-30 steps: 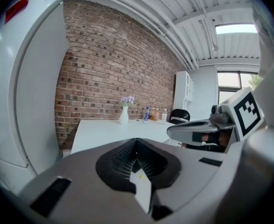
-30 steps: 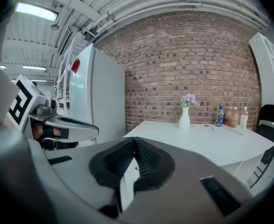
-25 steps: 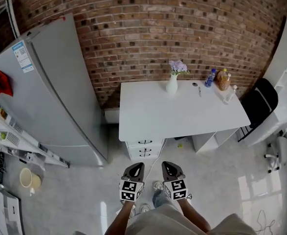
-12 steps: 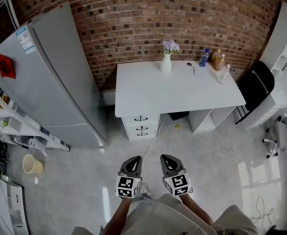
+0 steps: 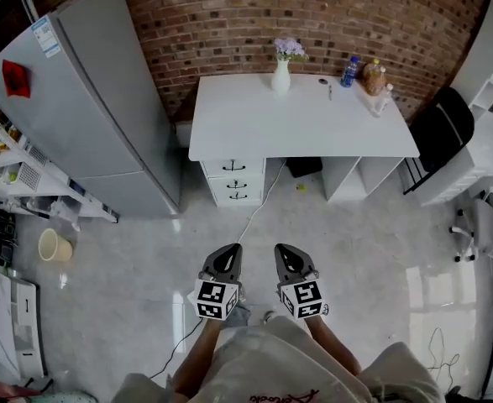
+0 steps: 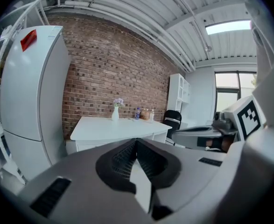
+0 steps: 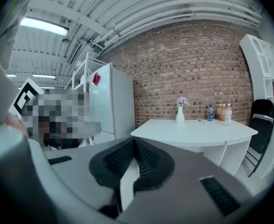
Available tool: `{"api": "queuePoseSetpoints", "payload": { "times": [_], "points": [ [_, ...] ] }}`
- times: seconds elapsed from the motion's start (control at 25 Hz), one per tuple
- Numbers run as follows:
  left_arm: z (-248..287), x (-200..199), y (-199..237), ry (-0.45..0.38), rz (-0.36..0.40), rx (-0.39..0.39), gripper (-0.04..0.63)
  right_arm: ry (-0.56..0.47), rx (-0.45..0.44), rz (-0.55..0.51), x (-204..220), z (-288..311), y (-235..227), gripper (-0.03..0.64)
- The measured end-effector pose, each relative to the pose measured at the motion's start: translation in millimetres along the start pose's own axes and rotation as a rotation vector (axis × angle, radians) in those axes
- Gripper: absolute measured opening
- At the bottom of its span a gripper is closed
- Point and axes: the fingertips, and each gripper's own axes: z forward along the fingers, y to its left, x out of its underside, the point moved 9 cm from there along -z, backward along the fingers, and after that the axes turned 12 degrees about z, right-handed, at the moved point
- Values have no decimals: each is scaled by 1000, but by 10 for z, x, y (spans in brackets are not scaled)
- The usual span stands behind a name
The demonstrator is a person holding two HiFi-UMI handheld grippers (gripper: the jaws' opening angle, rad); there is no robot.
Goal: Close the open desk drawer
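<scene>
The left gripper (image 5: 227, 253) and right gripper (image 5: 283, 252) hold their jaws clenched on nothing. The drawers (image 5: 233, 182), under the bench's (image 5: 313, 128) left end, lie far ahead, well apart from both.

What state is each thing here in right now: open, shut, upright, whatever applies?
Left gripper: jaws together, holding nothing.
Right gripper: jaws together, holding nothing.
Desk drawers: look flush; too far away to be sure.
Fridge: doors shut.
Vase: upright, flowers in it.
Water bottle: upright.

Three white desk drawers (image 5: 233, 181), fronts flush
</scene>
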Motion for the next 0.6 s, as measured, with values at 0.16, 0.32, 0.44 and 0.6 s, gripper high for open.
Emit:
{"api": "queuePoseSetpoints", "payload": {
  "times": [0.16,0.32,0.44,0.6],
  "points": [
    [-126,35,-184,2,5,-17,14,1,-10,2,73,-163,-1,17],
    [-228,51,-271,2,7,-30,12,-14,-29,0,70,-283,56,17],
    [-278,76,-318,1,9,-38,14,-18,-36,-13,82,-360,82,18],
    [-351,149,-408,6,-2,-41,14,-15,-28,-17,139,-487,84,18]
  ]
}}
